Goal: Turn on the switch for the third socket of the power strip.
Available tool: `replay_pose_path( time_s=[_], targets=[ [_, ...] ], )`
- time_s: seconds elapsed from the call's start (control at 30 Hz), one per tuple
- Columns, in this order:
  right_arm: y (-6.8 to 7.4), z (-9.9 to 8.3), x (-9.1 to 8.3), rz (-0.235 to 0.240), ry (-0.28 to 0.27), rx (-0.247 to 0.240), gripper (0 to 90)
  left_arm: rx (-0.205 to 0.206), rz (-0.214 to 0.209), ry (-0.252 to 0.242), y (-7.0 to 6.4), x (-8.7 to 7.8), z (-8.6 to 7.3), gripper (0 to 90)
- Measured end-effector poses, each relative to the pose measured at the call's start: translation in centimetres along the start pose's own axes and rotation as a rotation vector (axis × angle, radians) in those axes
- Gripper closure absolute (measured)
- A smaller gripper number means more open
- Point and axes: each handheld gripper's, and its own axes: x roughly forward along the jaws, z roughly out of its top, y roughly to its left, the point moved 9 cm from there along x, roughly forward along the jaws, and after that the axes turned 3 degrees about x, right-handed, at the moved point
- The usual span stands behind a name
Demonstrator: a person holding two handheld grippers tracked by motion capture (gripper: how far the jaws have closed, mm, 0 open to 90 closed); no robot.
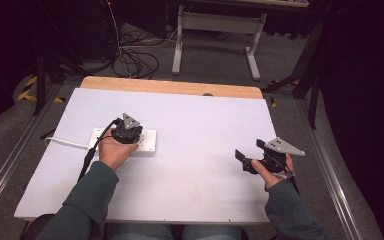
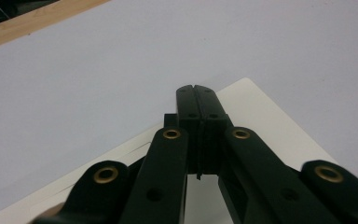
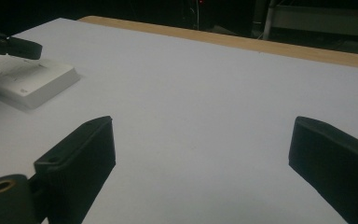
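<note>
White flat plastic power strip [image 1: 147,141], surface's nine o'clock: left tongs [image 2: 196,100] pressed together over it, right tongs [image 3: 200,163] spread idle; next, likely pressing its switch.

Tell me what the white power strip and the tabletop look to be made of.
Power strip: likely moulded plastic, smooth off-white, with crisp rounded edges. Table: a matte white sheet, perhaps laminate or paper; its far edge looks like light wood, tan and faintly grained.
</note>
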Motion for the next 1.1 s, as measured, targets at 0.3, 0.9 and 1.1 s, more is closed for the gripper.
replay_pose_path(
  time_s=[0.3, 0.9, 1.1],
  targets=[
    [-0.17, 0.02, -0.26, -0.006, -0.006, 0.007, 7.5, 0.004, -0.005, 0.023, -0.16, 0.52, -0.25, 90.0],
    [-0.15, 0.07, -0.4, -0.006, -0.01, 0.005, 7.5, 0.012, -0.017, 0.036, -0.35, 0.67, -0.43, 90.0],
    [-0.07, 0.04, -0.41, -0.006, -0.008, 0.003, 7.5, 0.016, -0.008, 0.034, -0.38, 0.72, -0.39, 90.0]
  ],
)
